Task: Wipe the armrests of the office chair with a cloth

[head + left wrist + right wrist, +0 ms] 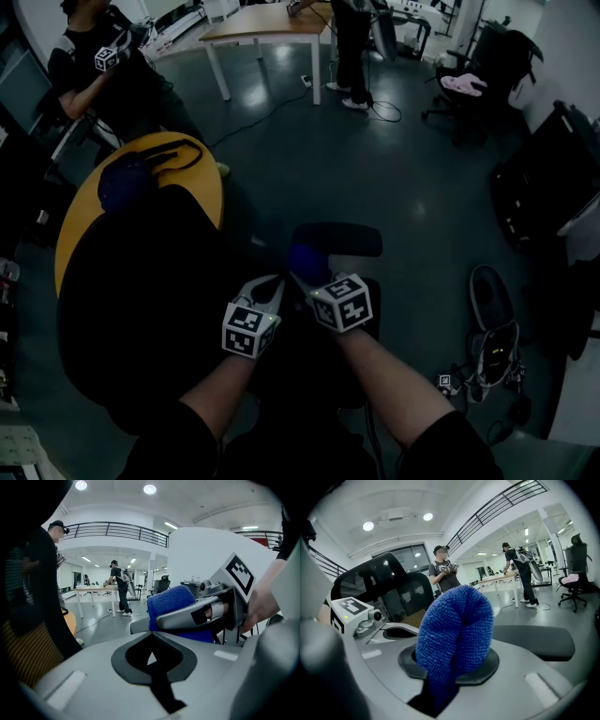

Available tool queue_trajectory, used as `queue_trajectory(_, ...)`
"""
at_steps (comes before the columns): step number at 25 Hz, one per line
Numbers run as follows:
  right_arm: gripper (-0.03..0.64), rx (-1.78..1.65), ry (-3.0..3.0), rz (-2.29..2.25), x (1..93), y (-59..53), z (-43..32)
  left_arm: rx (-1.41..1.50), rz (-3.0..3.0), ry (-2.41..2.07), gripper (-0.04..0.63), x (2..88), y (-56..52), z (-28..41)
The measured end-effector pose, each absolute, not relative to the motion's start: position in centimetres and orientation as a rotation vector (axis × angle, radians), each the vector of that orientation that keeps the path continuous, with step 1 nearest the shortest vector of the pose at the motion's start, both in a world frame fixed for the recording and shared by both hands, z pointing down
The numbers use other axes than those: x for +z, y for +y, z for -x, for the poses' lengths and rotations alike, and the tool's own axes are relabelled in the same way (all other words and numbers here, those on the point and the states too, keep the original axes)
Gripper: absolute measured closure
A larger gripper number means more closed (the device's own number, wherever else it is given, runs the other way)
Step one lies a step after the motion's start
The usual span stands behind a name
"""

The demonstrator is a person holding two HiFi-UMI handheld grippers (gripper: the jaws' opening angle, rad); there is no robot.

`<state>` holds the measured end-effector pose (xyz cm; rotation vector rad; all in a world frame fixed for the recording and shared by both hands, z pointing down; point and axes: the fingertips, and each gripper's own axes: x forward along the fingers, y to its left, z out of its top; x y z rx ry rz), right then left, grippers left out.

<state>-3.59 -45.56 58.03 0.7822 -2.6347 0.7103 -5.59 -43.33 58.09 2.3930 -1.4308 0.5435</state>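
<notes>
The black office chair (131, 300) fills the lower left of the head view, its wide back rising in front of a round yellow table (208, 192). To the right of that back is the armrest (349, 239), a dark padded bar whose long axis runs left to right across the head view. In the right gripper view the armrest (534, 641) is a flat grey pad stretching away to the right, beyond the tongs. Both grippers sit side by side just short of the pad, each with its marker cube facing up. The left gripper (270, 289) is slightly nearer the person. In its own view the left gripper (152, 665) has its tongs drawn together to a thin dark slit with nothing between them. It looks across at the right gripper (201, 613) close by. The right gripper (305, 274) points forward at the left end of the armrest. In its own view the right gripper (450, 672) has its tongs clamped on the blue cloth (457, 630). The cloth is folded into a fat loop, pinched at the bottom, with its rounded end bulging out ahead of the tongs. In the head view the cloth (302, 258) lies at the near left corner of the pad. Whether it presses on the pad cannot be told.
</notes>
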Motion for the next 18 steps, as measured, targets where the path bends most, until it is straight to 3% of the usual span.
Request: queue_trajectory(18,0.511,0.793,-2.752,-0.715,53.0,-30.4,-1.3,0.407,-2.448,-1.332,0.575,51.0,-29.7,0.4)
